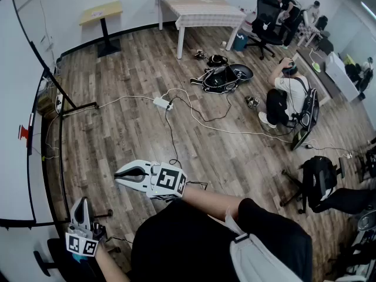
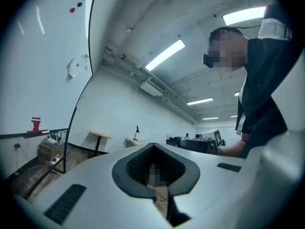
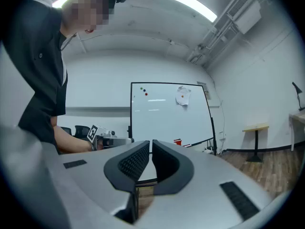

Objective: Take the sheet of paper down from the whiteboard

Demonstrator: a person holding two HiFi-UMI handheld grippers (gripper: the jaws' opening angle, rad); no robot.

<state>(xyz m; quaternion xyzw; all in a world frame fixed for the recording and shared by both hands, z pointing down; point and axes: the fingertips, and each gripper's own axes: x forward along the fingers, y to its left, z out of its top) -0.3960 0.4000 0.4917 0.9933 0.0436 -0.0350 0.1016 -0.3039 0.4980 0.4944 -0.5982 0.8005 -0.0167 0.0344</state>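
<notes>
**Paper hanging high at 1 o'clock from the right claw**

The sheet of paper (image 3: 182, 96) is hanging crumpled near the upper right corner of the whiteboard (image 3: 167, 113), well apart from both claws; in the right gripper view it is sitting at about 1 o'clock above the right gripper (image 3: 150, 143), whose jaws are standing narrow, only a sliver between the pads and nothing in it. In the left gripper view the sheet is lying between 10 and 11 o'clock from the left gripper (image 2: 153, 147), which is closed tight and empty. In the head view the left gripper is hovering nearer the board but pointing to 12 o'clock, alongside it; the right gripper is pointing to 9 o'clock, facing the board. The sheet's long axis is too rumpled to tell. I am judging that the right claw is better aimed; it needs raising, advancing and opening before any pinch.
</notes>
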